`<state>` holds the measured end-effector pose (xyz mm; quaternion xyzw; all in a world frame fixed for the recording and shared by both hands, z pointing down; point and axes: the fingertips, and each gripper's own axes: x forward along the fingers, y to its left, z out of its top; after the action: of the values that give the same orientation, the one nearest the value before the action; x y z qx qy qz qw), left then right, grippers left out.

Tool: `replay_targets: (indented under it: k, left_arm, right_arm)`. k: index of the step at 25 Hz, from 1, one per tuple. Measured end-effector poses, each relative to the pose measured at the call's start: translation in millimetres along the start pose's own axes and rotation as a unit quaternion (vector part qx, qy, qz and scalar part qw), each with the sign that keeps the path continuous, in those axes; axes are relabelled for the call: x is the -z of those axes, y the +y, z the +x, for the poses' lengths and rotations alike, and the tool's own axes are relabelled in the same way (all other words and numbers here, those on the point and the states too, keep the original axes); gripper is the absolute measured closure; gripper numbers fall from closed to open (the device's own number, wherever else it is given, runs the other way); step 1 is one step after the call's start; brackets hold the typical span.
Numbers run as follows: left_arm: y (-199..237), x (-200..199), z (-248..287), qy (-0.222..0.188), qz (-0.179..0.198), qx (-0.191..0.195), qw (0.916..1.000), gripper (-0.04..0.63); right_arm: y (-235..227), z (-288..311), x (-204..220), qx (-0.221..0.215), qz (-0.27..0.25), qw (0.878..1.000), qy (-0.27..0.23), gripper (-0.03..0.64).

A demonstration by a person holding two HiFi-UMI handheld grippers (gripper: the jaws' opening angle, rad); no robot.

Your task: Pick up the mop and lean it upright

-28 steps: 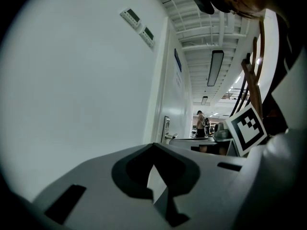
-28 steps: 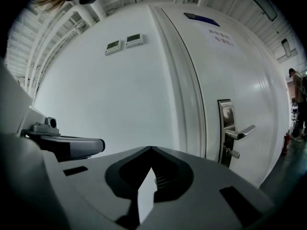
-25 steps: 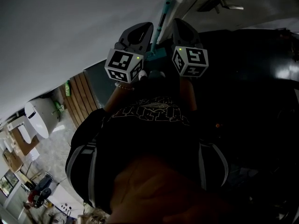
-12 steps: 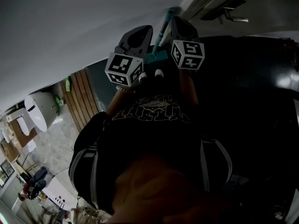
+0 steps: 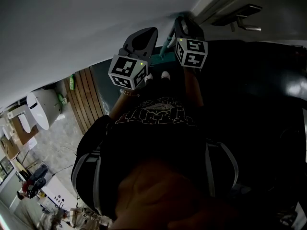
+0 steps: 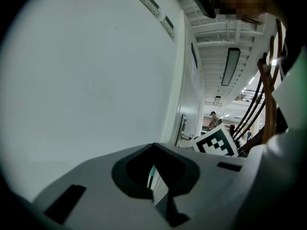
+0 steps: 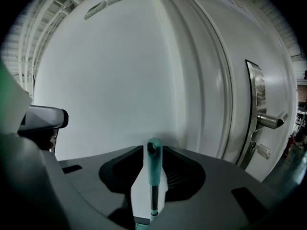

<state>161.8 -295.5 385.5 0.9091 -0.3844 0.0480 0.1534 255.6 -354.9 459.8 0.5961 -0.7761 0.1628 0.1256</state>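
Observation:
The mop's teal handle (image 7: 154, 171) stands upright in front of the white wall (image 7: 110, 80), right between the jaws of my right gripper (image 7: 153, 152). Those jaws are opening, and wall shows on both sides of the handle. In the head view a short piece of the teal handle (image 5: 168, 35) shows between my left gripper (image 5: 143, 33) and right gripper (image 5: 184, 22), both raised towards the wall. My left gripper (image 6: 156, 177) faces the bare wall with a narrow gap between its jaws; only a teal sliver shows through it. The mop head is hidden.
A white door with a metal lever handle (image 7: 269, 121) stands just right of the mop, also seen as the door handle (image 5: 243, 23) from the head. The person's dark torso (image 5: 153, 152) fills the view below. Wooden slats (image 5: 86, 99) and a white rounded object (image 5: 41, 111) lie left.
Both grippers and the teal handle have shifted a little upward towards the wall. The right marker cube has turned and risen, and the door handle sits further right in view.

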Motion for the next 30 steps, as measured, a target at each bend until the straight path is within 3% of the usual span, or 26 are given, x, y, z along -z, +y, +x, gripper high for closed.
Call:
replay_targets:
  k: [13, 30]
  left_arm:
    - [14, 5, -5, 0.002, -0.016, -0.016, 0.9997, 0.558]
    - [3, 13, -8, 0.000, -0.018, -0.020, 0.9996, 0.558]
  right_arm:
    - [-5, 22, 2, 0.017, -0.019, 1.000, 0.008, 0.505]
    - [16, -32, 18, -0.031, -0.038, 0.999, -0.001, 0.506]
